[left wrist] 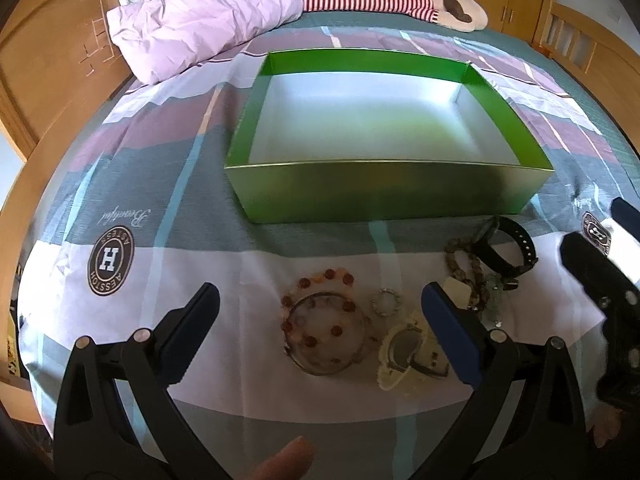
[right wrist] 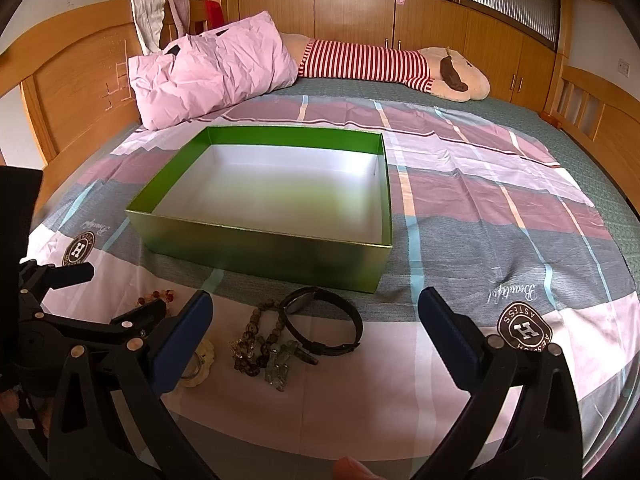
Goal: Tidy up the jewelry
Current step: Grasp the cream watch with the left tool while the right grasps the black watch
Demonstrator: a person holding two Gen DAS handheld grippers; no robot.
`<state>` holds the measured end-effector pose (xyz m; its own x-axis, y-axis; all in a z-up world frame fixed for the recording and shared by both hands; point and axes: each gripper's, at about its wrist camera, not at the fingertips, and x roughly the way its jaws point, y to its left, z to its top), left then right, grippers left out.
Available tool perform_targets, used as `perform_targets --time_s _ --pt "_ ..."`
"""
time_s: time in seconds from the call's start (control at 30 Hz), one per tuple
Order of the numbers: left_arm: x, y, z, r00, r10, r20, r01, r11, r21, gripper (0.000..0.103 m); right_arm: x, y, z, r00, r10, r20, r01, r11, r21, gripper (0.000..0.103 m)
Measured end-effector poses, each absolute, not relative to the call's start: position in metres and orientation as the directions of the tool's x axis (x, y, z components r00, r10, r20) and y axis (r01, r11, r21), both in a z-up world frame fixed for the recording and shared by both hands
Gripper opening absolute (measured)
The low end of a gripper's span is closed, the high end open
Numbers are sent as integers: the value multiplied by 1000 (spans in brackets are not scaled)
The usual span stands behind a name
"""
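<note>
Left tool (left wrist: 320, 312) spread wide, empty, low over the bed (left wrist: 208, 240); red bead bracelet (left wrist: 320, 320) lies between its fingers at 12 o'clock, closer to it than to the other arm. Right tool (right wrist: 316, 312) also wide, empty; black watch (right wrist: 324, 322) dead ahead at 12, strap running left-right. Green box (right wrist: 256, 256) sits empty beyond both.

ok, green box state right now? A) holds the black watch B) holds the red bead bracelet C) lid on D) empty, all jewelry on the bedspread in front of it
D: the green box shows only its bare white floor, while the black watch and the red bead bracelet lie on the bedspread in front of it; no lid is on it.
</note>
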<state>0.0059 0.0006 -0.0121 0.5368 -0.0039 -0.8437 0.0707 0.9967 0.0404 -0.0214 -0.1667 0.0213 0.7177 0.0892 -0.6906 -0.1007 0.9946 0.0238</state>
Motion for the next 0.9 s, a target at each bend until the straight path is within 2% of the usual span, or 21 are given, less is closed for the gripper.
perform_targets --time_s 0.1,0.2,0.3,0.4,0.43,0.5,0.53,0.63,0.73,0.87,0.9 --pt "8 11 -7 538 0 -843 37 999 23 101 -24 -173 29 750 68 -658 -75 997 18 102" --pt "10 31 -1 536 -32 -844 -6 999 -42 93 -20 -180 31 752 71 -656 -58 997 42 102" --pt "10 47 4 539 -65 -840 -21 996 -91 92 -12 -185 24 711 117 -694 -69 993 97 102" --pt "6 56 11 567 -80 -819 -23 993 -113 84 -6 -181 13 655 159 -738 -104 987 121 102" --pt "5 59 13 573 -91 -814 -17 992 -122 77 -4 -179 8 638 150 -755 -108 989 106 99" --pt "4 59 13 564 -116 -817 7 991 -136 70 -4 -174 1 614 128 -779 -110 991 76 86" --pt "3 57 12 550 -132 -825 27 990 -140 69 -4 -172 -2 607 127 -784 -111 991 74 79" --pt "-2 42 8 505 -238 -830 128 971 -201 68 1 -173 -13 582 73 -810 -84 996 30 68" --pt "-14 10 6 451 -347 -822 286 929 -236 68 9 -179 -25 556 60 -829 -68 997 26 67" --pt "-23 -25 -6 413 -345 -843 391 903 -178 71 18 -180 -39 533 57 -844 -75 997 20 65" --pt "-23 -29 -10 406 -336 -850 399 902 -167 72 19 -179 -42 529 58 -847 -81 997 18 62"
